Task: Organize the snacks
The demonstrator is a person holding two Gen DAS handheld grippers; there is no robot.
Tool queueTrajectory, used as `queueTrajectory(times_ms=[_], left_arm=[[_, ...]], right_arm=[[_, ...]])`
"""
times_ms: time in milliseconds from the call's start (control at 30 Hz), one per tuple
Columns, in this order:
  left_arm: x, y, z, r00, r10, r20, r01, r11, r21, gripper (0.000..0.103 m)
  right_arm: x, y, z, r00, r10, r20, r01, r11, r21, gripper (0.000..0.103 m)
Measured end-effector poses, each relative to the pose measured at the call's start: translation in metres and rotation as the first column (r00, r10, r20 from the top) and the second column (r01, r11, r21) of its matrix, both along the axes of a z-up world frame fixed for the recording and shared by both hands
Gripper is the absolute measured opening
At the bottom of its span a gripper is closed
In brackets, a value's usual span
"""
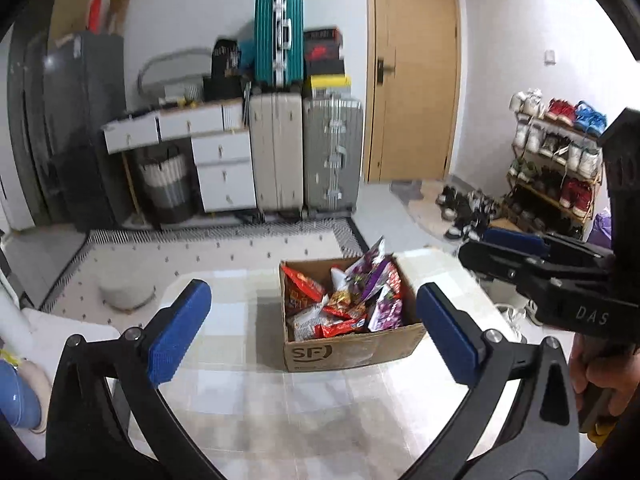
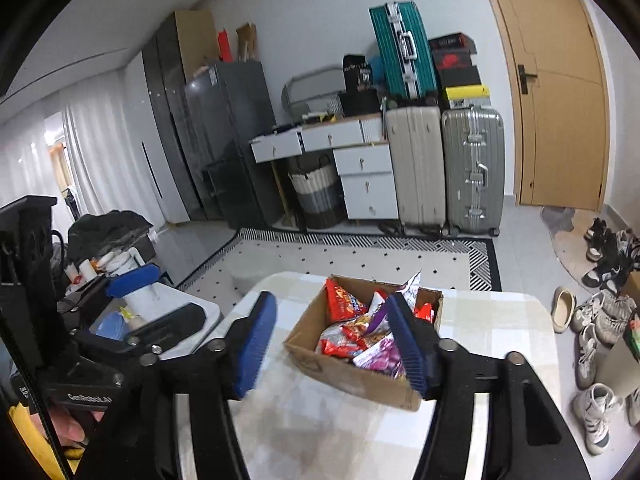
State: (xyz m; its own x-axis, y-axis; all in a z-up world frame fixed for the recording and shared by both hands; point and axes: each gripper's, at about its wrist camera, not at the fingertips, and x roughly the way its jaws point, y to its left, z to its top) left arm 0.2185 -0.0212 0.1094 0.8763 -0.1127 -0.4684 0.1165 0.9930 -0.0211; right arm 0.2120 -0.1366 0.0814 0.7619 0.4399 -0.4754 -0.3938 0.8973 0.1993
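While both ribbed blue-padded grippers (image 1: 308,324) (image 2: 336,344) gape empty, crinkly foil snacks (image 1: 344,300) fill the cardboard box (image 1: 352,350)

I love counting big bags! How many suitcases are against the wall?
3. The teal ribbed suitcase sits on top; the beige ribbed suitcase stands on the floor beneath it, beside the white drawers; the silver-grey ribbed suitcase stands nearest the wooden door. Others may be hidden.

free: table (image 1: 248,400) around box (image 1: 352,350) (open-topped); obstacle: snacks (image 1: 344,300) heaped inside
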Motion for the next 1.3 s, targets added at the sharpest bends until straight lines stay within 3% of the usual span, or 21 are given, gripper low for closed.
queueTrajectory(times_ms=[133,300,467,600,733,833,1000,1167,1300], left_arm=[[-0.050,0.000,0.015,0.999,0.007,0.035,-0.007,1.000,0.014,0.103],[-0.115,0.011,0.027,0.996,0.030,0.088,-0.029,0.999,-0.018,0.103],[-0.174,0.026,0.036,0.988,0.072,0.135,-0.072,0.997,-0.009,0.103],[-0.221,0.038,0.039,0.980,0.119,0.162,-0.122,0.993,0.010,0.103],[-0.249,0.052,0.035,0.981,0.126,0.146,-0.122,0.992,-0.034,0.103],[-0.263,0.061,0.027,0.984,0.125,0.130,-0.119,0.991,-0.052,0.103],[-0.265,0.065,0.017,0.983,0.127,0.135,-0.119,0.991,-0.061,0.103],[-0.237,0.062,-0.003,0.982,0.131,0.138,-0.127,0.991,-0.038,0.103],[-0.212,0.064,-0.041,0.981,0.145,0.129,-0.140,0.989,-0.046,0.103]], right_arm=[[-0.046,-0.007,0.010,0.999,-0.008,0.041,0.008,1.000,0.008,0.068],[-0.106,-0.025,0.021,0.994,-0.027,0.105,0.022,0.998,0.052,0.087],[-0.164,-0.046,0.028,0.984,-0.065,0.168,0.051,0.995,0.087,0.092],[-0.210,-0.052,0.031,0.964,-0.070,0.258,0.057,0.997,0.060,0.100],[-0.253,-0.055,0.024,0.932,-0.065,0.357,0.063,0.998,0.016,0.102],[-0.266,-0.056,0.011,0.924,-0.079,0.373,0.092,0.996,-0.017,0.102],[-0.261,-0.064,-0.012,0.934,-0.102,0.343,0.104,0.994,0.012,0.102],[-0.227,-0.068,-0.030,0.931,-0.120,0.344,0.128,0.992,0.001,0.102],[-0.196,-0.072,-0.066,0.938,-0.136,0.320,0.146,0.989,-0.007,0.102]])
